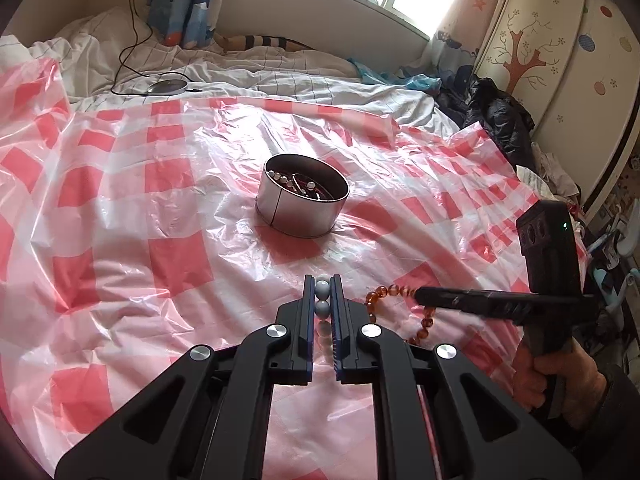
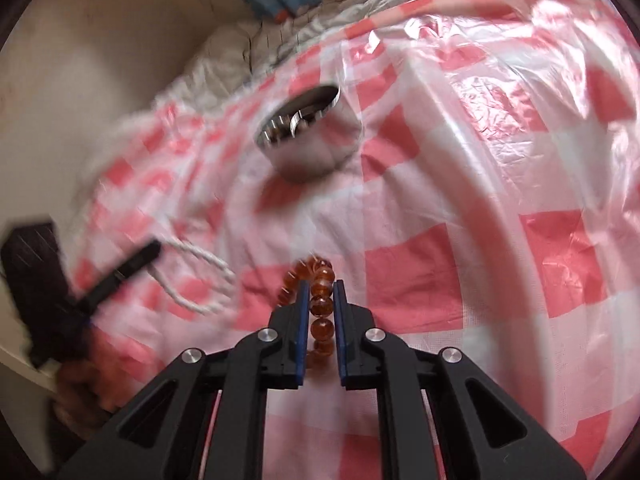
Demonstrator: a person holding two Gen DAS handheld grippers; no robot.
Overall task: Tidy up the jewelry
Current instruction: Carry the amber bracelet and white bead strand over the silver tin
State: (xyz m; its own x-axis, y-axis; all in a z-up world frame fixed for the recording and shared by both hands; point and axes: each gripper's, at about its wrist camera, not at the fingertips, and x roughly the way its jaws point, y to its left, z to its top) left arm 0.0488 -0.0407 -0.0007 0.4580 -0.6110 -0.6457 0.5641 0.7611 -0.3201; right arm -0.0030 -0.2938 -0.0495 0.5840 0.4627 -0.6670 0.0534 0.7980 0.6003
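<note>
both hands are loaded here; the left gripper (image 1: pixel 322 294) is clamped on a string of pale grey beads (image 1: pixel 322 300), two of them pinched between the pads with more trailing below; the right gripper (image 2: pixel 321 300) is clamped on an amber bead bracelet (image 2: pixel 320 304), its loop curling out past the fingertips; the left wrist view shows that same amber loop (image 1: pixel 420 320) dangling clear of the plastic; ahead of both sits the round metal tin (image 1: pixel 303 205) on the red-and-white checked sheet (image 1: pixel 160 264) spread over the bed, and it already holds some pieces, a line of silvery beads along the inner wall and something darker beside them; so the job looks well under way, some jewelry stowed, two strands picked up but neither yet over the tin; no other loose pieces show on the sheet, though the right wrist view is smeared with blur; what looks left is carrying both strands to the tin and dropping them in.
</note>
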